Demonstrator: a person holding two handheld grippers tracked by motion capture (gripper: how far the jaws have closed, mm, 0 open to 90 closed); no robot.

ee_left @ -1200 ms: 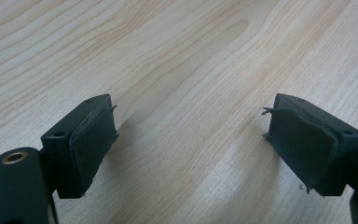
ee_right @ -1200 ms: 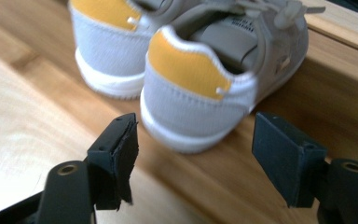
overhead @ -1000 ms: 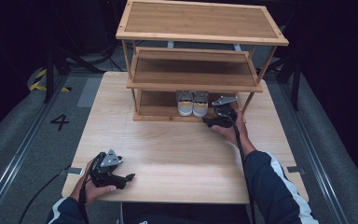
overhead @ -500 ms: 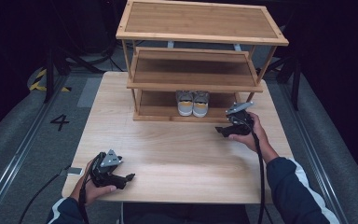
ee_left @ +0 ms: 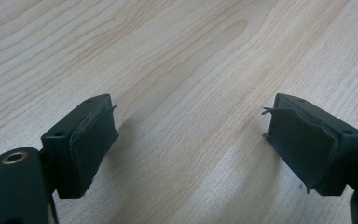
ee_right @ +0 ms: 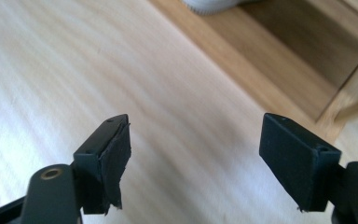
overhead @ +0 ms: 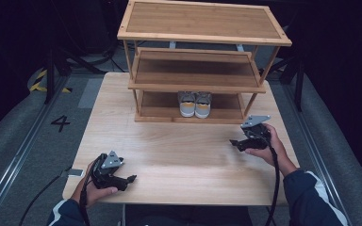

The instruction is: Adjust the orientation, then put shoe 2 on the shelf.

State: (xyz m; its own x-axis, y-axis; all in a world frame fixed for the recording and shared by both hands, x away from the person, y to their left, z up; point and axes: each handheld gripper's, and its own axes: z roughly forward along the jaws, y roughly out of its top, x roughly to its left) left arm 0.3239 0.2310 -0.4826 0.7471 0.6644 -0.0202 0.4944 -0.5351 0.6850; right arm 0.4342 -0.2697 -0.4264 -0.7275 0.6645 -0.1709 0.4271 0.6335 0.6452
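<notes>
High view: the pair of shoes (overhead: 195,103) sits on the bottom shelf of the wooden rack (overhead: 202,23), up and left of the right gripper (overhead: 239,143), nothing between. Left gripper (overhead: 131,178) rests near the tabletop (overhead: 179,150) edge.

Left gripper view: jaws spread, empty, bare wood beneath.

Right gripper view: jaws, just opening, stand wide and empty; one shoe's toe lies ahead.

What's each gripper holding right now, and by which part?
Nothing. The right gripper has just been opening, jaws empty, near the shoes. The left gripper is open over bare table.
</notes>
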